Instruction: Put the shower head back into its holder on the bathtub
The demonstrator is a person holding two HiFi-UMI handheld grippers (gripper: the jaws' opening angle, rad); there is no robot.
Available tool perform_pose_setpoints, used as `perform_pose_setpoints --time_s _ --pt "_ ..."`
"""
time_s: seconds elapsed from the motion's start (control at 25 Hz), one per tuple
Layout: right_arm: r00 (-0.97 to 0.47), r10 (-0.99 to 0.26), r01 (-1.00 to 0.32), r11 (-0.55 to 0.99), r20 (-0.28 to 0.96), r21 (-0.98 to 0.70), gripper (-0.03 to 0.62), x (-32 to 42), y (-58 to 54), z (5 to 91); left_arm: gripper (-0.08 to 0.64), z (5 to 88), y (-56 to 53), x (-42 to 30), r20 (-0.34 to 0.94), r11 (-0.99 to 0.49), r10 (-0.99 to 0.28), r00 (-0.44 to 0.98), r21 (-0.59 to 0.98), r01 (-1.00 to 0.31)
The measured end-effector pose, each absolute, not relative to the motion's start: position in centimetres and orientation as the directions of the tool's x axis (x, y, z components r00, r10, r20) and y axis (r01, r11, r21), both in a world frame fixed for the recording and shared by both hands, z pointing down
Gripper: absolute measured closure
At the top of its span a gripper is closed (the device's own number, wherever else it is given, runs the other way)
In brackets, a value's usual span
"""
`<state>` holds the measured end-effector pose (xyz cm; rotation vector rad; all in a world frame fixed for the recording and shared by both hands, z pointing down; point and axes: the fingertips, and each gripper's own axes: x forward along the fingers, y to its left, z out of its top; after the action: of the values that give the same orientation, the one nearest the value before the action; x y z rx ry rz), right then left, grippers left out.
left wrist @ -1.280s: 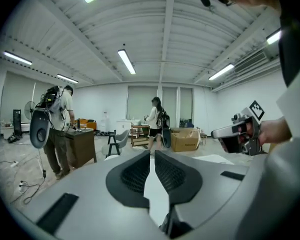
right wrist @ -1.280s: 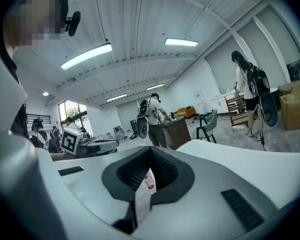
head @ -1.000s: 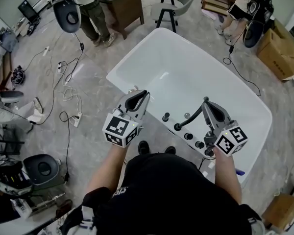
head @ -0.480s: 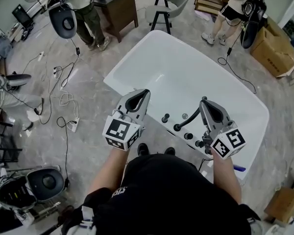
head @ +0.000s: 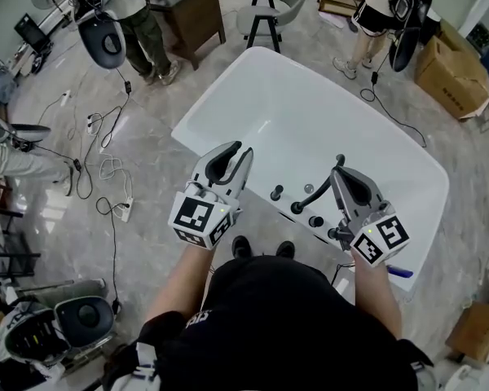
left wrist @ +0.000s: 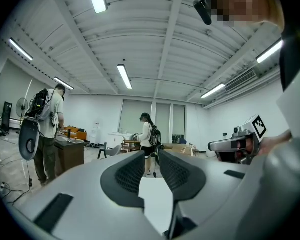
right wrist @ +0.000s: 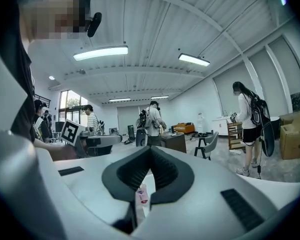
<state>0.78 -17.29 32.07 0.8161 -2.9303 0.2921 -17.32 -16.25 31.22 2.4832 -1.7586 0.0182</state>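
Print on the small sticker [right wrist: 141, 196] behind the right gripper's [head: 340, 169] fingers is too small to read. Both grippers point level across the bathtub [head: 212, 96] from its near rim. The right fingers meet, empty. The left gripper's [head: 239, 148] fingers have just been parting, with nothing between them. The shower head [head: 314, 195] leans on that rim among black knobs [head: 315, 221], as it did a second ago.

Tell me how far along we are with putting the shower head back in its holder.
Nearly finished, it seems. Done: the black shower head appears to rest in its holder on the bathtub rim, seating unconfirmed. In hand: nothing. The left gripper has just been opening its jaws, with nothing between them, and the right gripper has its jaws together, empty. Left: perhaps only checking the seating.
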Motion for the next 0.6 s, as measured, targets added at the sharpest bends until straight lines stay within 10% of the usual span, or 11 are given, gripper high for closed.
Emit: perform_pose_setpoints --time_s 0.6 --pt "-0.858 -0.496 -0.513 0.837 0.134 -0.189 0.581 1.3 -16.7 32.4 0.454 32.6 -15.6 -16.4 0.144 -0.333 -0.932 0.334 0.034 -0.942"
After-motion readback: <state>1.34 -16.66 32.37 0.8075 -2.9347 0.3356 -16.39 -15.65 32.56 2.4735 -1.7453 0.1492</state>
